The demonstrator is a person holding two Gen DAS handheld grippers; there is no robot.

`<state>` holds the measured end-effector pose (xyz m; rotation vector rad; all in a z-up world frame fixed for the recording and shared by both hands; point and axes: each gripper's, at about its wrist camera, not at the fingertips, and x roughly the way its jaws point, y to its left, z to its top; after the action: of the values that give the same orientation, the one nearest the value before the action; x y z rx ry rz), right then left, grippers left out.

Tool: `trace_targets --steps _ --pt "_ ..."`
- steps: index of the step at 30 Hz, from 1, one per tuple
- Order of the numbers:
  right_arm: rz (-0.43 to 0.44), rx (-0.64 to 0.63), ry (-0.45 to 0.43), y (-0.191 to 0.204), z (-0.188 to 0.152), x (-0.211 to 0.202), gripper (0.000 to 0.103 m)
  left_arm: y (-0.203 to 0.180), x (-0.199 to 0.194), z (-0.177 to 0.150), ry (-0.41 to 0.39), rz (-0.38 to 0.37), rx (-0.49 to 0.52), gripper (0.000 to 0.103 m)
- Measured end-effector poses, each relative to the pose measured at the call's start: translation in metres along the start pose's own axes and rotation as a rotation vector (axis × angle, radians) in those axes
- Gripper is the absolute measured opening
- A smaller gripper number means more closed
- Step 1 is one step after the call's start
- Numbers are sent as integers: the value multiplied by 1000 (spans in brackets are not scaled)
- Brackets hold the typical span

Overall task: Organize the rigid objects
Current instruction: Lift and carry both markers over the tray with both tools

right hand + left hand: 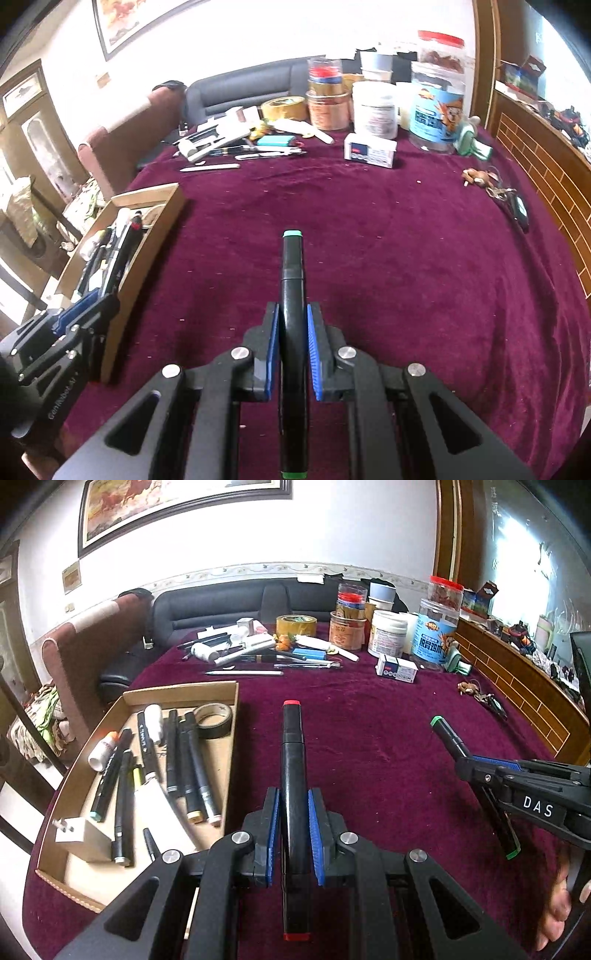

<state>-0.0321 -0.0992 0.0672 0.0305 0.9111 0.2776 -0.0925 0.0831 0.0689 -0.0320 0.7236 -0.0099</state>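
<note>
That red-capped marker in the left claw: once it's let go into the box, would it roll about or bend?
The red-capped marker looks stiff: it juts straight out of the left gripper without sagging. Its barrel seems rounded, so it may roll a little, though the pens already in the cardboard box would probably stop it. It is likely light, being slim plastic.

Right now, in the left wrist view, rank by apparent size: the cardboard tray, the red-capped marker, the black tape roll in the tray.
1. Cardboard tray, clearly largest.
2. Red-capped marker, though its nearness to the camera inflates it.
3. Black tape roll, smallest.
</note>
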Motion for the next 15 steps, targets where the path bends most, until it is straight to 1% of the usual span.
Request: trace_targets --steps 7,15 --pt "26 -41 -10 26 1 -10 14 29 -12 -5 -5 -15 -61 15" --pt "85 -54 -15 46 1 -19 14 64 -45 -12 -47 -42 -111 15"
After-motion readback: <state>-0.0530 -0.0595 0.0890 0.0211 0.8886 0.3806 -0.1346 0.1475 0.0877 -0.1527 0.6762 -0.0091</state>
